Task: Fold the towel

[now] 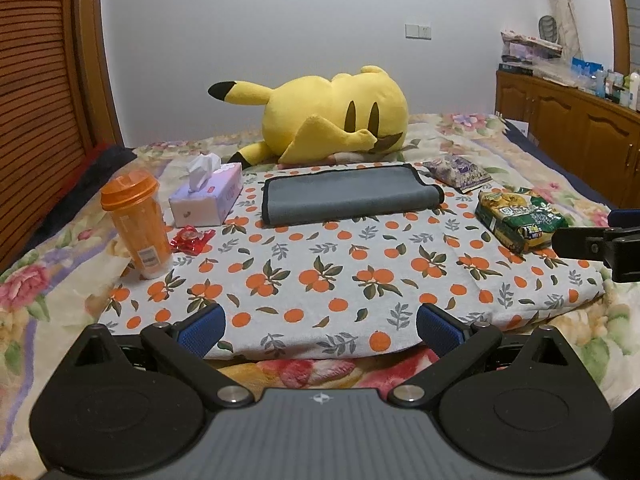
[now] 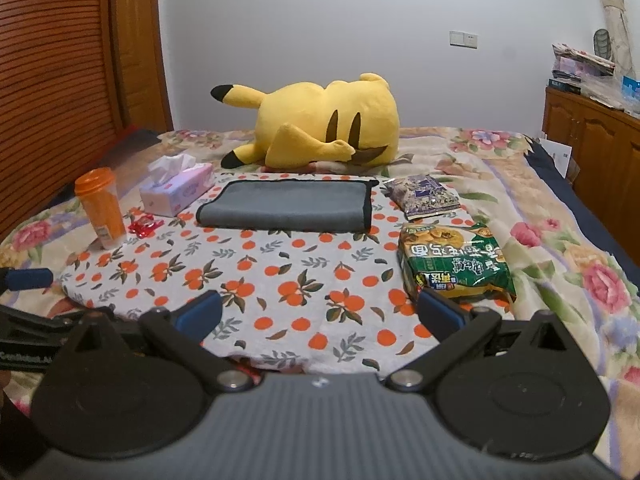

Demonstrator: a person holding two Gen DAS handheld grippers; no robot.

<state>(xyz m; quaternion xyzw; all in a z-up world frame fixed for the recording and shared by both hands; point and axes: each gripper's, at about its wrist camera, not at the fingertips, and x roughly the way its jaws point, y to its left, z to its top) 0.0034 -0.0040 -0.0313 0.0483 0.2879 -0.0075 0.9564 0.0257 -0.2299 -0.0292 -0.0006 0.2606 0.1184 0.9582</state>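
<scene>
Towel (image 1: pixel 344 196): grey w/ black trim, folded, lies flat at far centre of orange-print cloth (image 1: pixel 320 276), which is spread on the bed (image 1: pixel 552 184).
Tissue box (image 1: pixel 208 200): just left of towel, tissue sticking up.
Red wrapper (image 1: pixel 192 240): in front of tissue box.
Orange bottle (image 1: pixel 136 224): upright, at cloth's left edge.
Purple snack pack (image 1: pixel 458 172): right of towel, near its corner.
Green noodle pack (image 1: pixel 520 220): nearer right side of cloth.
Yellow plush (image 1: pixel 320 116): lying on bed behind towel.
Wood cabinet (image 1: pixel 568 128): far right, beside bed.
Left gripper (image 1: pixel 320 330): fingers spread wide, holding nothing, at cloth's near edge.
Right gripper (image 2: pixel 320 316): spread wide, empty, over near edge; well apart from towel.
</scene>
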